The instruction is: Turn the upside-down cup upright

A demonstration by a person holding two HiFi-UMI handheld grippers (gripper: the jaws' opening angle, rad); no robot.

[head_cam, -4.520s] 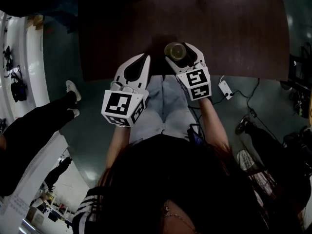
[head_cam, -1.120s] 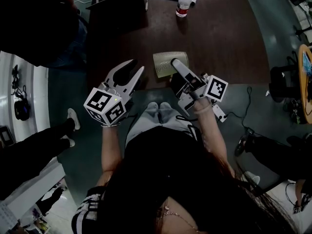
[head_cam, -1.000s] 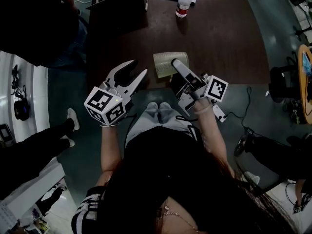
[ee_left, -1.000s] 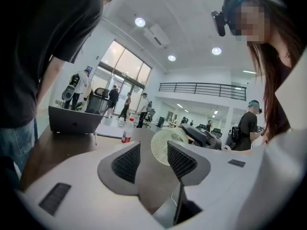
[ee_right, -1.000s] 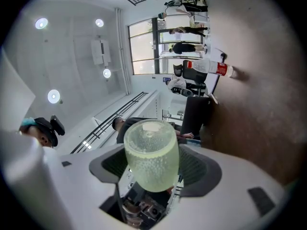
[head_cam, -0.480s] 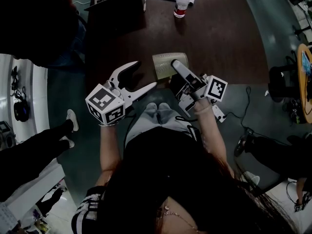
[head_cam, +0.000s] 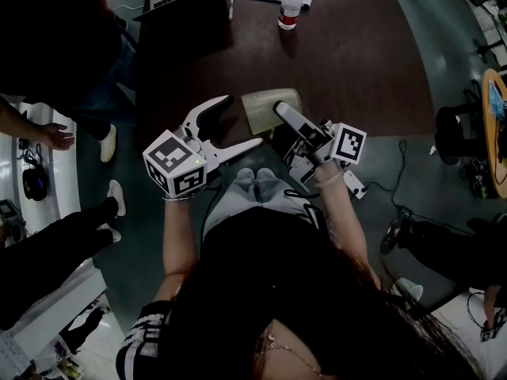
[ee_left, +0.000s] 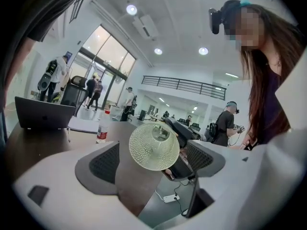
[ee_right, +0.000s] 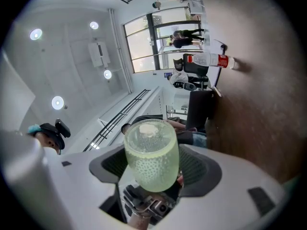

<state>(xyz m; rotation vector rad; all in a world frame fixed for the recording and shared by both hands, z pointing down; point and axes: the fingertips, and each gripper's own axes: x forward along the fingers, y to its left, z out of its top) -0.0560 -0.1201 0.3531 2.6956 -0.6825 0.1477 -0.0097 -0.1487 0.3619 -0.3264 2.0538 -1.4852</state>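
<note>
1. Right gripper [ee_right: 151,164]: its jaws are clamped on the sides of the cup [ee_left: 153,146]. It alone carries the cup.
2. Cup location: it is at the near edge of the table [head_cam: 356,54], in front of the person. Whether it touches the tabletop cannot be told.
3. Cup attitude: it lies on its side in the grip, neither inverted nor upright. Its long axis runs roughly level, left to right.
4. Left gripper [head_cam: 242,122]: its jaws have just been opening and stand wide apart. Nothing is pressed between the pads.
5. Governing relation: one round end of the cup faces the left gripper squarely. The cup sits just to the right of the left fingertips, on the line between the open jaws and short of the pads.
6. Which end faces left, mouth or base, cannot be determined.
7. Judgement: the right gripper is the nearer. A further roll of that wrist would likely stand the cup upright, and the open left gripper is positioned to receive or steady it.
</note>
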